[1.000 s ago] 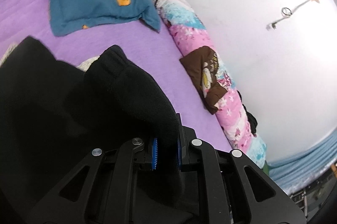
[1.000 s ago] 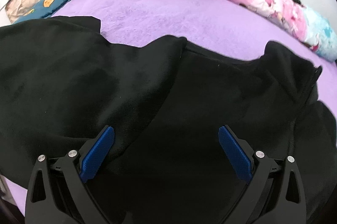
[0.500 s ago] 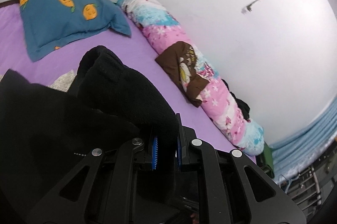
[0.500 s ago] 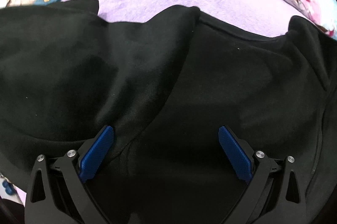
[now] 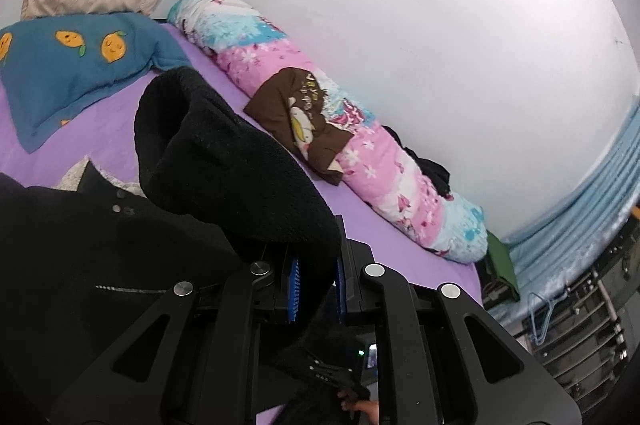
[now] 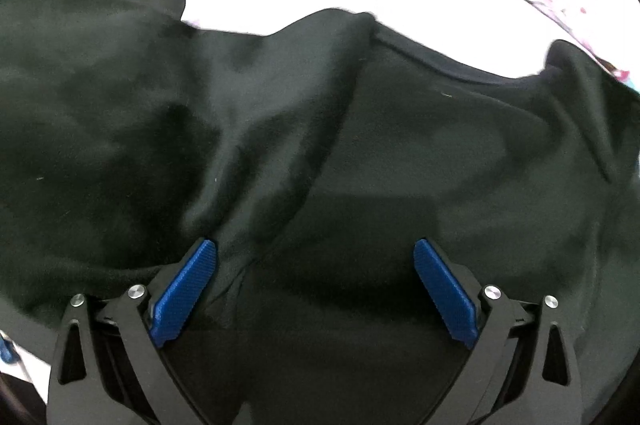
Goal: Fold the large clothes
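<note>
Purple bedding (image 5: 120, 129) covers the bed on which a large black fleece garment (image 6: 320, 145) is spread. In the right wrist view the garment fills nearly the whole frame, its long axis running left to right, with a seamed edge toward the far side. The right tool (image 6: 316, 289) is held wide open just above the cloth, nothing being gripped between its blue pads (image 6: 184, 293).

Only the left wrist view shows the raised part: a thick fold of the black fleece (image 5: 224, 161) is clamped between the closed blue pads of the left tool (image 5: 316, 281) and arches up and away toward a blue pillow with orange fruit faces (image 5: 76, 65). A rolled pink and blue floral quilt (image 5: 360, 145) is seen along the white wall (image 5: 460, 65), with a brown cartoon-print cloth (image 5: 296, 113) draped over it; its lettering cannot be read.
</note>
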Tool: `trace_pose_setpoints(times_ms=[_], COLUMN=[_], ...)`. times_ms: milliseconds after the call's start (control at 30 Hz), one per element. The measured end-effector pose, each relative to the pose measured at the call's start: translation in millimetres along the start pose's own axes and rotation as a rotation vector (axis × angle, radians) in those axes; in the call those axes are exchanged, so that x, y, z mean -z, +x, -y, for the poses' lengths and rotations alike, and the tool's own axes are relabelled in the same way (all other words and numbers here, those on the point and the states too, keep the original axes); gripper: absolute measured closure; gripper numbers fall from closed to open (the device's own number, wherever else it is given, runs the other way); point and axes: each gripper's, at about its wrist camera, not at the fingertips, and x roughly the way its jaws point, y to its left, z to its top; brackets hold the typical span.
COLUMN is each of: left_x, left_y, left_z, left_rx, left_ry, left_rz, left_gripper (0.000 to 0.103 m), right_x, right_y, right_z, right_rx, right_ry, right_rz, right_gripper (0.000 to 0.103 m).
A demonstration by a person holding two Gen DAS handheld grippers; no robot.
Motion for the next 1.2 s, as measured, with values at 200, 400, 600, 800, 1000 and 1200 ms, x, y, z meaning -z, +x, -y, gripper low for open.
trace_pose_setpoints(times_ms=[200,400,600,800,1000,1200], left_x=[17,34,53,83,131,168], left_y=[-3,0,14,37,74,111], left_z=[44,95,135,176,210,225], left_rx=[0.048,0.104,0.133,0.17,0.201,0.208], left_ry=[0.044,0.098,0.163,0.211,0.19,0.172], left_rz=[0.01,-0.004,-0.034,-0.062,-0.11,-0.161], left_gripper=[0.09,0.09,0.09,0.09,0.09,0.09], right_x=[41,80,106,125,153,170], right_y=[-47,-63,-86,-104,-130,-156], right_z=[14,48,113,156,200,229], right_rx=[-0.01,-0.009,-0.034,-0.029,-0.021,-0.063], right_ry=[0.04,0.025,0.138,0.204,0.273,0.324], right_rz=[0.066,0.068,0.087,0.109,0.144,0.222], right_gripper=[0.006,0.006,0.006,0.006,0.006,0.006])
